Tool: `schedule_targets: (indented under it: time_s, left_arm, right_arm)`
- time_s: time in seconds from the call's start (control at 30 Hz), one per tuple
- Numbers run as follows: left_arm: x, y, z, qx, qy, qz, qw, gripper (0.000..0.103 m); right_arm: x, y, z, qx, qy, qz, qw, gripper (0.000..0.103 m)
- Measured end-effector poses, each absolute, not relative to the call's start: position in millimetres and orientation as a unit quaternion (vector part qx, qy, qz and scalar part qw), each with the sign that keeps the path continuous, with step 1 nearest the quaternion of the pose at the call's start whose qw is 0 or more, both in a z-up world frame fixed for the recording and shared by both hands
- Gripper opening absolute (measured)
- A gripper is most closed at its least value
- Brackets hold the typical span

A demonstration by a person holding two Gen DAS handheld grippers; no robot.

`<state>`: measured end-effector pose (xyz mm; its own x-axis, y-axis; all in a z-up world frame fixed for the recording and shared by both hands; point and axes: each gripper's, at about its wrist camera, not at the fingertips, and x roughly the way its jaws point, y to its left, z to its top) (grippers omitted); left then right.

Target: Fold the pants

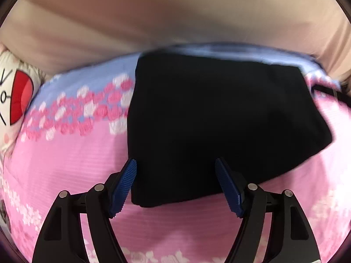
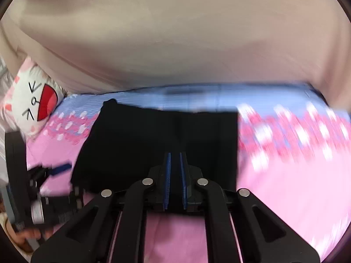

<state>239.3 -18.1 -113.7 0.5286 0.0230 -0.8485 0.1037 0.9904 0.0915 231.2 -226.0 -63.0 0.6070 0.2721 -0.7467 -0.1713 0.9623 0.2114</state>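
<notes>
While the bed (image 1: pixel 65 164) carries the work on its pink and blue cover, the black pants (image 1: pixel 219 120) lie as a compact folded block toward its far edge. Left gripper (image 1: pixel 175 166): jaws wide apart, empty, straddling the block's near edge. Right gripper (image 2: pixel 174 160): jaws nearly closed over the same edge; whether they pinch cloth cannot be told.

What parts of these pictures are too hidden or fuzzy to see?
- Right wrist view: whether the right gripper pinches the black pants; dark cloth hides it.
- Both views: the pants' layers; solid black shows no folds.
- Left wrist view: the cartoon pillow is cut off by the edge.
- Right wrist view: the flowered bedsheet is motion-blurred.
</notes>
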Motion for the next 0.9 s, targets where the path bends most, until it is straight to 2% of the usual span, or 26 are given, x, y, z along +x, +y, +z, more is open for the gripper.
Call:
schedule_targets:
  time_s: [0.07, 0.13, 0.17, 0.2, 0.23, 0.27, 0.33, 0.43, 0.47, 0.57, 0.7, 0.73, 0.77, 0.83, 0.87, 0.9]
  left_arm:
    - [240, -15, -122, 0.066, 0.483, -0.021, 0.873, 0.075]
    - [239, -13, -127, 0.065, 0.478, -0.021, 0.875, 0.084]
    - [239, -12, -128, 0.061, 0.479, -0.025, 0.875, 0.084]
    - [239, -10, -129, 0.055, 0.480, -0.026, 0.875, 0.084]
    - [239, -8, -128, 0.049, 0.481, -0.028, 0.875, 0.083]
    - [239, -6, -127, 0.045, 0.481, -0.029, 0.875, 0.083]
    - [238, -2, -124, 0.031, 0.480, -0.032, 0.876, 0.083]
    - [234, 0, -117, 0.020, 0.479, -0.029, 0.877, 0.083]
    - [233, 0, -115, 0.019, 0.479, -0.028, 0.877, 0.083]
    - [227, -3, -101, 0.031, 0.474, -0.027, 0.880, 0.083]
    - [209, -9, -73, 0.047, 0.460, -0.027, 0.886, 0.083]
    - [204, -11, -67, 0.043, 0.458, -0.028, 0.887, 0.085]
    - [201, -12, -62, 0.041, 0.457, -0.027, 0.888, 0.087]
    - [193, -15, -52, 0.037, 0.456, -0.018, 0.889, 0.087]
    - [191, -16, -48, 0.036, 0.459, -0.016, 0.888, 0.087]
    - [189, -18, -46, 0.033, 0.460, -0.020, 0.887, 0.087]
  right_arm:
    - [266, -239, -93, 0.043, 0.458, 0.098, 0.882, 0.007]
    - [283, -273, -122, 0.100, 0.480, 0.087, 0.867, 0.000]
    - [285, -288, -124, 0.151, 0.480, 0.098, 0.859, 0.000]
    - [282, -289, -118, 0.157, 0.480, 0.093, 0.858, 0.000]
    - [274, -285, -108, 0.142, 0.473, 0.085, 0.865, 0.001]
    - [259, -275, -94, 0.119, 0.461, 0.084, 0.876, 0.006]
    - [232, -261, -78, 0.110, 0.436, 0.111, 0.886, 0.005]
    - [216, -249, -107, 0.063, 0.465, 0.095, 0.878, 0.006]
    - [211, -256, -114, 0.078, 0.457, 0.092, 0.881, 0.006]
    - [194, -261, -86, 0.112, 0.448, 0.070, 0.884, 0.010]
    - [140, -249, -36, 0.128, 0.412, 0.061, 0.900, 0.010]
    - [123, -243, -28, 0.125, 0.405, 0.052, 0.904, 0.014]
    - [114, -242, -24, 0.122, 0.400, 0.044, 0.907, 0.023]
    - [91, -232, -15, 0.113, 0.382, 0.018, 0.917, 0.068]
    - [84, -233, -10, 0.112, 0.373, 0.010, 0.921, 0.074]
    - [78, -229, -7, 0.109, 0.368, 0.007, 0.923, 0.075]
